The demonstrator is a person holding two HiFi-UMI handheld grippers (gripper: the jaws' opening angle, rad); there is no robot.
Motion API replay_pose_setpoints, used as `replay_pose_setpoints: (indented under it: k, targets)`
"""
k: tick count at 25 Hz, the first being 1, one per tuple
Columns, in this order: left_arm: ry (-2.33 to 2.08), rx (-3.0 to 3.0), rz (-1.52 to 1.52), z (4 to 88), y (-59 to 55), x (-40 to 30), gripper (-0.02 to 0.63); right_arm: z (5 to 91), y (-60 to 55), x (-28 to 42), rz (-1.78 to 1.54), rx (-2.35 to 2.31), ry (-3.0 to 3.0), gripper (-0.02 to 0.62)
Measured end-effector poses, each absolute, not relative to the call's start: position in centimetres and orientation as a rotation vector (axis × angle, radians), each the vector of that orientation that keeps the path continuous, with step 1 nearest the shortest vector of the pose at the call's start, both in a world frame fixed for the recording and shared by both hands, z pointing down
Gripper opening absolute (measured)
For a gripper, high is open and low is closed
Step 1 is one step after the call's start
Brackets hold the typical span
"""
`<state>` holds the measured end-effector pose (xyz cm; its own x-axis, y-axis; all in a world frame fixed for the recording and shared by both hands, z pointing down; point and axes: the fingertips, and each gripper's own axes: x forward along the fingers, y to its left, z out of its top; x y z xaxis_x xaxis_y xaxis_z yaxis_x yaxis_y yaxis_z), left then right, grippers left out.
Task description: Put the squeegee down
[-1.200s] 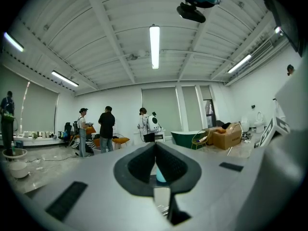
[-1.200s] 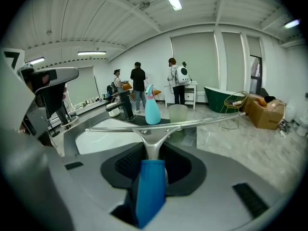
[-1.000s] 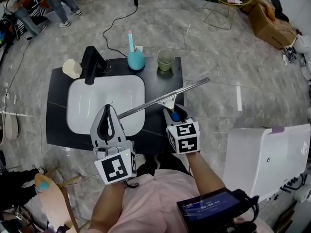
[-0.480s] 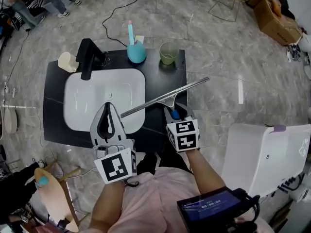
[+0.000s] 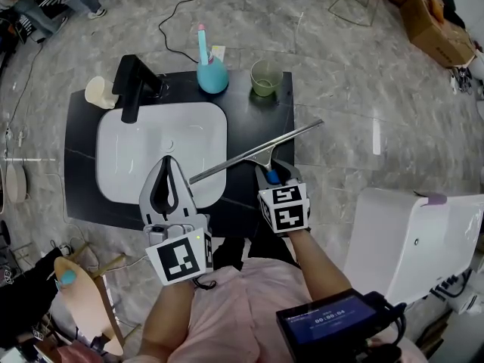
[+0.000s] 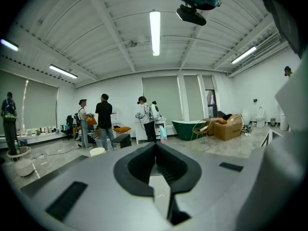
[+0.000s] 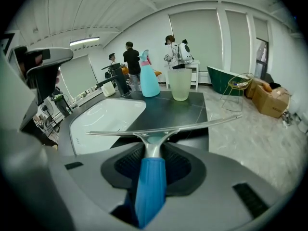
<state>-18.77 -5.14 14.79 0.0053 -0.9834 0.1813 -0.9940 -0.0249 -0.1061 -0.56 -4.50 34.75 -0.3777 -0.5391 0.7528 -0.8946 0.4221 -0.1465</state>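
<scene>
The squeegee has a long metal blade and a blue handle. My right gripper is shut on that handle and holds the blade slantwise over the front right part of the black countertop. One blade end is above the white sink, the other sticks out past the counter's right edge. In the right gripper view the blade runs crosswise just beyond my right gripper. My left gripper hangs over the sink's front rim, jaws shut with nothing in them. In the left gripper view my left gripper points out level into the room.
A black faucet, a cream cup, a teal bottle and a green cup stand along the counter's back edge. A white fixture stands on the floor to the right. People stand far back in the room.
Both grippers have sunk a little, the right one bringing the squeegee lower over the counter. The grip on the handle is unchanged and the left jaws stay shut.
</scene>
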Motion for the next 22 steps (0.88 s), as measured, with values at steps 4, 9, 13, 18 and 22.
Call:
replay_pose_setpoints:
  k: [4,9,13,18,22]
  targets:
    - [-2.157,2.183,0.321,15.0,-5.5,-19.0,0.009,35.2,-4.6,-0.6,0.742,1.196,-2.045,0.124]
    - [-2.148,2.187,0.323,15.2,-5.8,-18.8,0.009,35.5,-4.6,-0.6,0.750,1.185,-2.036,0.127]
    - [-2.141,2.192,0.322,15.2,-6.0,-18.9,0.009,36.0,-4.5,-0.6,0.763,1.172,-2.020,0.137]
    - [-2.140,2.212,0.300,14.6,-5.8,-18.7,0.009,35.2,-4.5,-0.7,0.770,1.175,-2.031,0.175]
    - [-2.141,2.226,0.267,13.6,-5.5,-18.8,0.009,33.6,-4.5,-0.6,0.738,1.211,-2.054,0.175]
